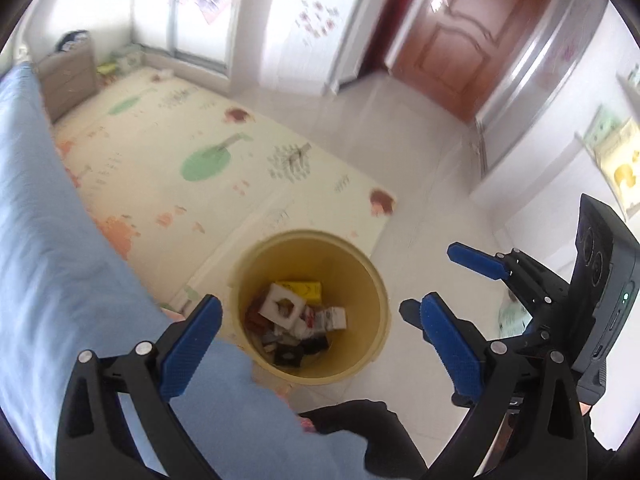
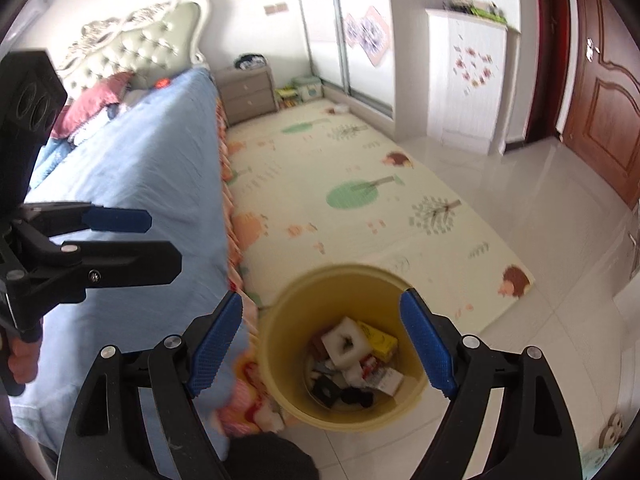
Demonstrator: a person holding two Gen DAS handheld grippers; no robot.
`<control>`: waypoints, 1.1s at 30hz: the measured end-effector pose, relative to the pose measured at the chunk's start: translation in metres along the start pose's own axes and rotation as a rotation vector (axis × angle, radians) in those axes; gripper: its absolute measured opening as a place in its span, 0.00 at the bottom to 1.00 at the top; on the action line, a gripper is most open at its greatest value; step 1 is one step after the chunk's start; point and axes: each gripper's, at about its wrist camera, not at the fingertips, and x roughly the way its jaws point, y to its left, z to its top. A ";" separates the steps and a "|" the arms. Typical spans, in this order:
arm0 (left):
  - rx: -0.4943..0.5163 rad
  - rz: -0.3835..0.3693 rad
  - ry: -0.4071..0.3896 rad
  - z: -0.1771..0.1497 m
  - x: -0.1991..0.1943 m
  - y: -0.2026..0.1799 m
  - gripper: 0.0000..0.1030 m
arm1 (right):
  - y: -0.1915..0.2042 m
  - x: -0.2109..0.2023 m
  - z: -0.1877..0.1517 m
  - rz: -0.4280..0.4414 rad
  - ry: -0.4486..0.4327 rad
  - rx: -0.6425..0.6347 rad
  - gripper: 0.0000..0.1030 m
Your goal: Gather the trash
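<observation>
A yellow trash bin stands on the tiled floor at the bed's corner. Inside lie several scraps, among them a white foam piece and a yellow box. My left gripper hangs above the bin, jaws open and empty; the right wrist view shows it at the left, over the bed. My right gripper is also above the bin, open with nothing between its blue pads. It appears at the right of the left wrist view.
A bed with a blue cover runs along the left. A patterned play mat lies beyond the bin. A grey nightstand, a white cabinet and a brown door stand farther back.
</observation>
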 end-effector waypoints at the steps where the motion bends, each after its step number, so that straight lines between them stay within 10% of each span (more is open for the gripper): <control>1: -0.008 0.017 -0.027 -0.005 -0.013 0.004 0.96 | 0.010 -0.005 0.003 0.008 -0.020 -0.015 0.77; 18: -0.222 0.330 -0.344 -0.150 -0.199 0.102 0.96 | 0.213 -0.026 -0.003 0.295 -0.126 -0.272 0.77; 33: -0.421 0.567 -0.495 -0.233 -0.257 0.168 0.96 | 0.315 -0.032 -0.024 0.363 -0.189 -0.381 0.77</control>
